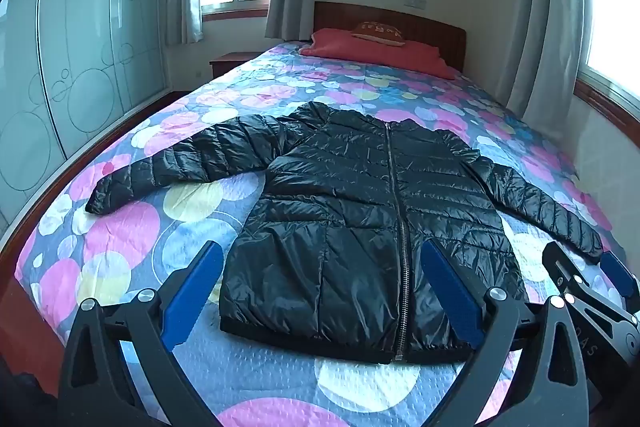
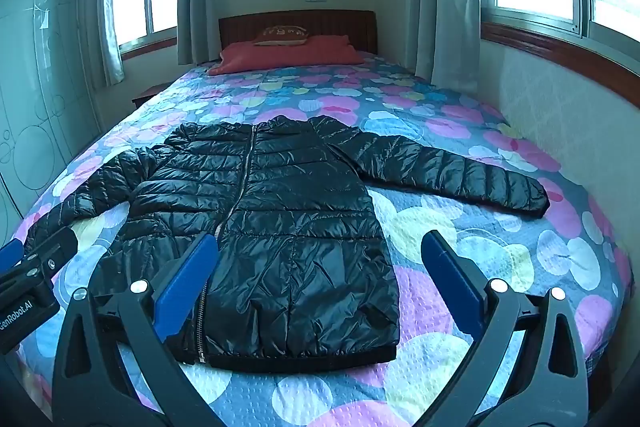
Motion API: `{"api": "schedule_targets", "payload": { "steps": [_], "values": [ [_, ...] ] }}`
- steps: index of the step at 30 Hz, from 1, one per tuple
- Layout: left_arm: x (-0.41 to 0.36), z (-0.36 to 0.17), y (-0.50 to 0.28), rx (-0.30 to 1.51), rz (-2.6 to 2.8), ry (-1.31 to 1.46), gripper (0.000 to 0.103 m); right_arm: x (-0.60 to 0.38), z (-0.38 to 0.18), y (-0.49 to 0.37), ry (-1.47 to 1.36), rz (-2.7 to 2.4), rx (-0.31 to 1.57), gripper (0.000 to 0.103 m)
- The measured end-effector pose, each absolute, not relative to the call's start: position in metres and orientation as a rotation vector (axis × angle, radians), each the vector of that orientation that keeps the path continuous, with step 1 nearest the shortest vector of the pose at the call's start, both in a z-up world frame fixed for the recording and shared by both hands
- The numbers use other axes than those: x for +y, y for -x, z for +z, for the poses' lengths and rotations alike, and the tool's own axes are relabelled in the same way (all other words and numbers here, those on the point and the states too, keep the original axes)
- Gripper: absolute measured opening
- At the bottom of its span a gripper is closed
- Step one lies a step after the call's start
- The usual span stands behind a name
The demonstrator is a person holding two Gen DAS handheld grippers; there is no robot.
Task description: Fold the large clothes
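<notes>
- Left wrist view: left gripper (image 1: 322, 291), jaws spread wide, empty, above the hem.
- Right gripper (image 2: 320, 283), likewise spread, empty.
- Black puffer jacket (image 1: 360, 203), zipped, flat, sleeves outstretched on the bedspread (image 1: 120, 227).
- Red pillow (image 1: 380, 53) at the headboard (image 1: 420, 23).

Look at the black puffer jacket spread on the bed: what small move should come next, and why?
Probably bring the left gripper toward the left sleeve to fold it inward. The jacket lies flat, zipped, both sleeves spread out, and both the left and the right gripper hover with jaws open, holding nothing.
</notes>
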State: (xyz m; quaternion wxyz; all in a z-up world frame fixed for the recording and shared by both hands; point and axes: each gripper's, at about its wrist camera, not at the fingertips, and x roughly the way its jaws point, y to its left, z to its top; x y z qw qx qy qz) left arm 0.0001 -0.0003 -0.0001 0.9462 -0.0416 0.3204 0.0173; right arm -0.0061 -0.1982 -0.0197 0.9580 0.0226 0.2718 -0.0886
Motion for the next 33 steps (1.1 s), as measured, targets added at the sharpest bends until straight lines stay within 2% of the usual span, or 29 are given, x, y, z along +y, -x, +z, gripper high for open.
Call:
{"api": "schedule_targets", "payload": {
  "steps": [33],
  "values": [
    [0.0015, 0.001, 0.0005, 0.644, 0.032, 0.098, 0.098, -0.1914, -0.0171, 0.0087, -0.041, -0.18, 0.548, 0.101]
  ]
}}
